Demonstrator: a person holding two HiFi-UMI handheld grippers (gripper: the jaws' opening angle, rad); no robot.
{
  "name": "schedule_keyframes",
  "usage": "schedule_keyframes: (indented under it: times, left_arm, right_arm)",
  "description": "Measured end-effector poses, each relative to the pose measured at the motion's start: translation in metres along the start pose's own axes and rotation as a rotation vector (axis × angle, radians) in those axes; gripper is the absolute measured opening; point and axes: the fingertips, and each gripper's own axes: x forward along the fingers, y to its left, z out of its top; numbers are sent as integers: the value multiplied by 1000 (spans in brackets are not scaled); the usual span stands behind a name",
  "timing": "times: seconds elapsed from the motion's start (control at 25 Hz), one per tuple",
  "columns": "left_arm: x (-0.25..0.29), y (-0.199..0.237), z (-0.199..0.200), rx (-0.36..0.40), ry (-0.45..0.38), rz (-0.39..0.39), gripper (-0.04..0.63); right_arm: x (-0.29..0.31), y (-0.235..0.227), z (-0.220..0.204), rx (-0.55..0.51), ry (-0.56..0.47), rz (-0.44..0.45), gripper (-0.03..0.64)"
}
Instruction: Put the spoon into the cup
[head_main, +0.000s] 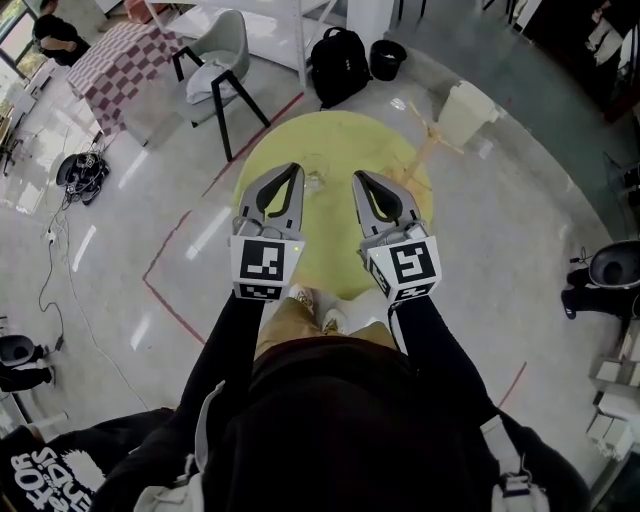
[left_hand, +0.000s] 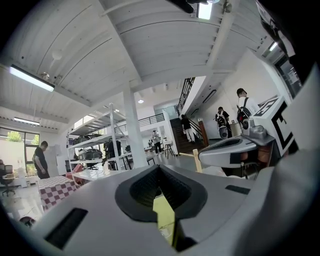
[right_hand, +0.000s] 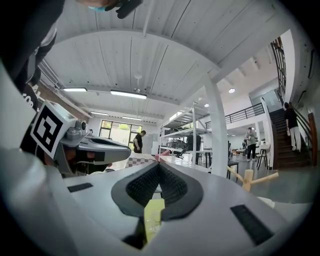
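Nearest, two black sleeves (head_main: 228, 345) are seen reaching forward, each ending in a marker cube and a claw held level over a round yellow tabletop (head_main: 340, 135). The left claw (head_main: 292, 172) is drawn together: in its own view the two ribbed pads are seen meeting at the tip, with only a sliver of yellow tabletop showing through the gap below them. The right claw (head_main: 362, 180) is likewise brought together, pad against pad, and nothing is clamped in it. No spoon is carried by either one.

Just beyond and between the two tips, a small clear vessel, taken to be the cup (head_main: 314, 181), is seen standing on the tabletop. It is too small and too glassy for its contents to be read, so it cannot be told whether the spoon is inside it. No spoon can be made out lying elsewhere on the yellow surface.

How far the task has got is therefore left open: the scene would suit a spoon lying in the cup as well as one lying where no view shows it.

Farther off, a grey chair (head_main: 222, 55), a black backpack (head_main: 338, 62) and a dark bucket (head_main: 387, 58) are seen on the floor.
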Motion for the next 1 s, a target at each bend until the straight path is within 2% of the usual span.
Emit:
schedule_keyframes:
  times: [0.32, 1.0]
  left_arm:
    - [-3, 3, -1, -8, -6, 11, 15]
    - [0, -2, 3, 6, -9, -3, 15]
  right_arm:
    - [-1, -4, -2, -2, 18, -23, 26]
    - [-2, -3, -3, -6, 17, -9, 26]
